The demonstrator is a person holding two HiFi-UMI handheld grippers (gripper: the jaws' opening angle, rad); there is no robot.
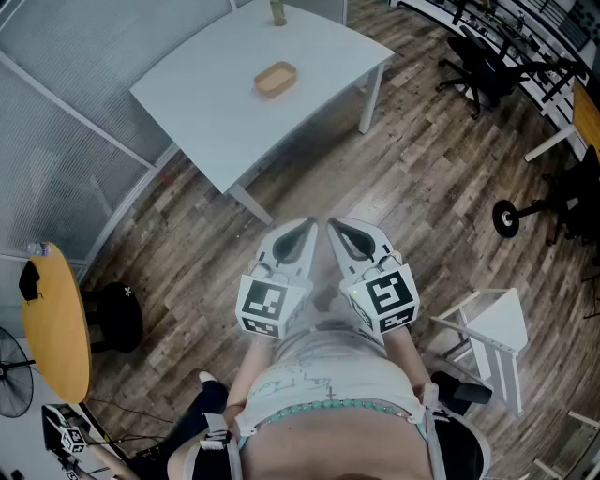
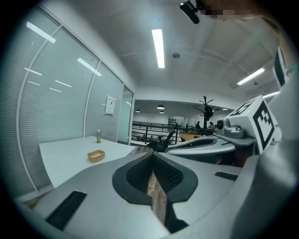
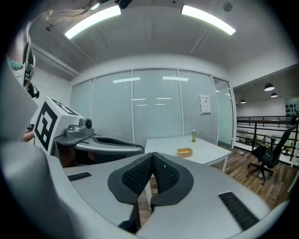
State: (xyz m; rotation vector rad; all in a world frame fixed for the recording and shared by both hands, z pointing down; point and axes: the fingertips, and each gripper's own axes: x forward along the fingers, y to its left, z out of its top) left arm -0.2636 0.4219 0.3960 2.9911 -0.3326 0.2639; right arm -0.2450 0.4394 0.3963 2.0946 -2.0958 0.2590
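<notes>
Both grippers are held close together in front of the person's body, above the wooden floor. My left gripper [image 1: 309, 225] is shut with nothing between its jaws [image 2: 152, 156]. Right beside it, my right gripper [image 1: 334, 225] is also shut and empty [image 3: 152, 156]. Both point toward a white table [image 1: 216, 103] a little way ahead. On that table lie a small tan tray [image 1: 276, 79] and, at the far edge, a small bottle [image 1: 277, 11]. The tray [image 2: 96, 155] and bottle [image 2: 98, 136] show in the left gripper view, and the tray [image 3: 185, 152] and bottle [image 3: 194, 135] in the right gripper view.
Frosted glass walls [image 1: 56, 112] run along the left. A round wooden table [image 1: 56, 328] and a black stool [image 1: 117, 314] stand at the left. A white stand [image 1: 492, 333] is at the right, with office chairs [image 1: 483, 61] and a black wheeled base [image 1: 511, 217] beyond.
</notes>
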